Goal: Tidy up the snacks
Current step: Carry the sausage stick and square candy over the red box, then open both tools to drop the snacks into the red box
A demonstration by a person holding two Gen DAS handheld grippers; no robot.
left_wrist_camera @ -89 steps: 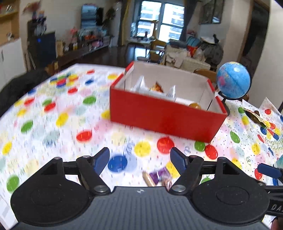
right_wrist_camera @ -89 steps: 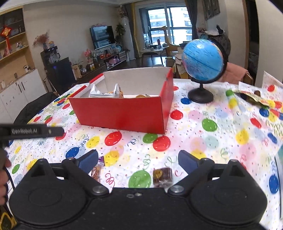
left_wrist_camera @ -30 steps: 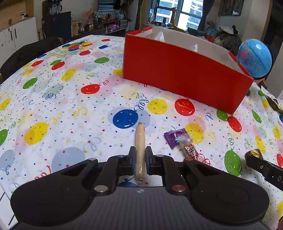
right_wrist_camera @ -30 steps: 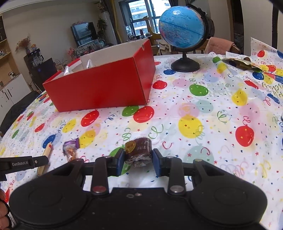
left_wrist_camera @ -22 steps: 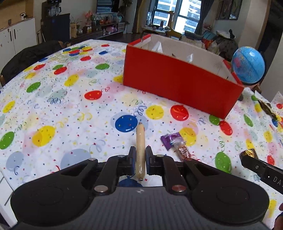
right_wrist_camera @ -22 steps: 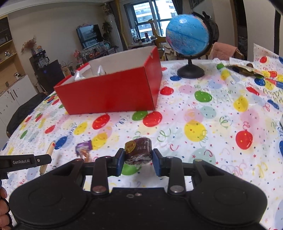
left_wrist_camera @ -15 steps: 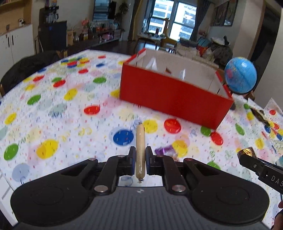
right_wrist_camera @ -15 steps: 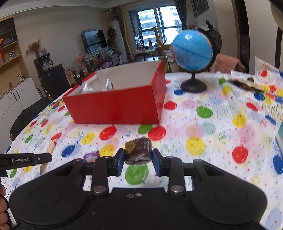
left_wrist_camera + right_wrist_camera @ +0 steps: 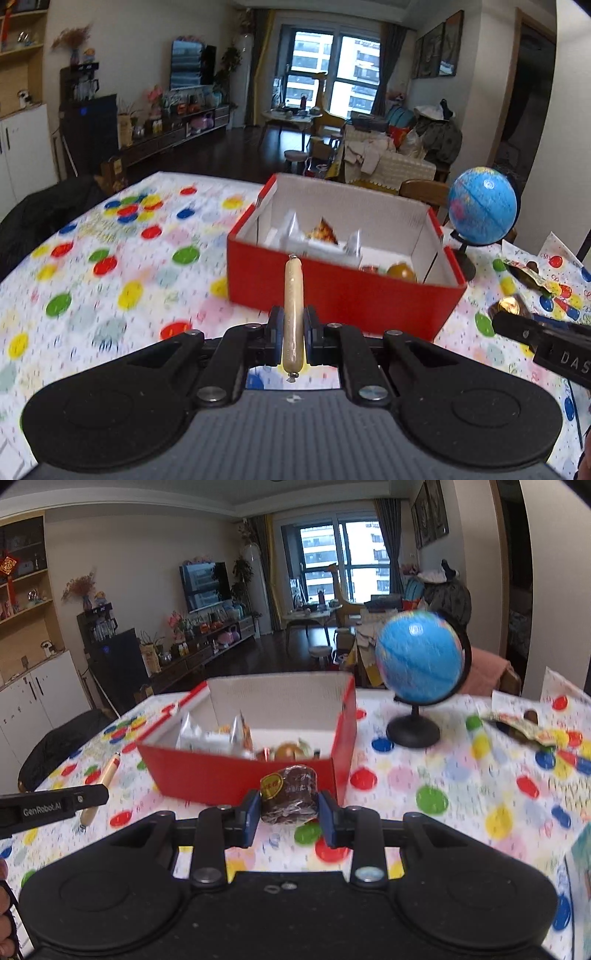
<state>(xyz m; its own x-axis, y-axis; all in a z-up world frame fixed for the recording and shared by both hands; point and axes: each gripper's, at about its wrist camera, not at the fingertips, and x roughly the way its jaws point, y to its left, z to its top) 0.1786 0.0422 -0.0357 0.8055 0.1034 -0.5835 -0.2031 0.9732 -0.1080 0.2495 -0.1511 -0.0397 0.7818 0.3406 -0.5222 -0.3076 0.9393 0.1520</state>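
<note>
- Jaws of the left gripper are pinched nearly together on a tan sausage stick, gripped near its lower end so that its clipped tip points away from the camera toward the red box.
- From the right wrist view that same sausage stick appears at the left, above the counter's left edge, clear of the cloth.
- Toward the counter's far edge stands the red cardboard box, open at the top, its white inside holding silver-wrapped packets, an orange-printed packet and a round golden sweet.
- Right gripper has its jaws set a modest way apart, both pads pressing a dark brown wrapped cake with a round yellow sticker, held above the counter in front of the box's near wall.
- Spotted party cloth covers the counter.
- Blue globe on a black stand sits just right of the box, near the far right corner.
- Crumpled wrappers lie at the right edge.
</note>
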